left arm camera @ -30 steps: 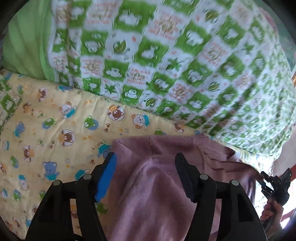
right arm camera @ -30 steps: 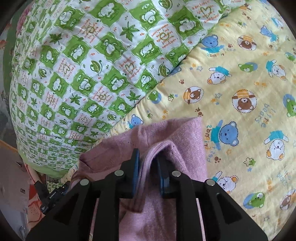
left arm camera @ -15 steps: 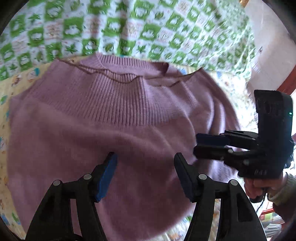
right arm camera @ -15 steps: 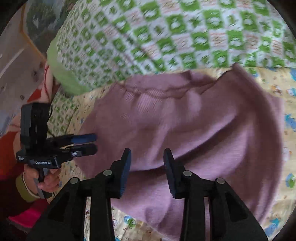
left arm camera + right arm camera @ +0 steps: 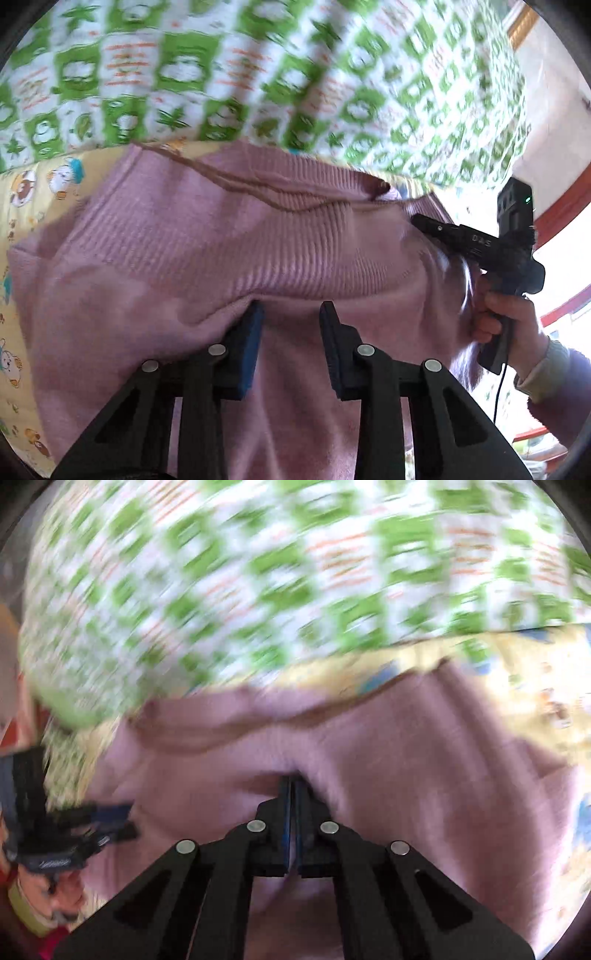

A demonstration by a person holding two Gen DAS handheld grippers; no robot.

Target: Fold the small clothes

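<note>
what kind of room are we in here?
Probably a bedroom, on a bed. The pink knit sweater lies on a yellow cartoon-bear sheet, with a bulky green-and-white checked quilt piled behind it. The right gripper is shut on the sweater; the left gripper is open.

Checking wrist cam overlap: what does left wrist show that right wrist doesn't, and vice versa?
Left wrist only: the left claw open against a fold of the pink sweater, with sharp ribbing and a brown-edged hem, and a lit green LED on the right tool's body.

Right wrist only: the right claw seen head-on, shut on a pinch of sweater; the whole frame is motion-blurred.

Both: the sweater, the green checked quilt, the yellow bear-print sheet, and the other handheld claw at the frame edge.
</note>
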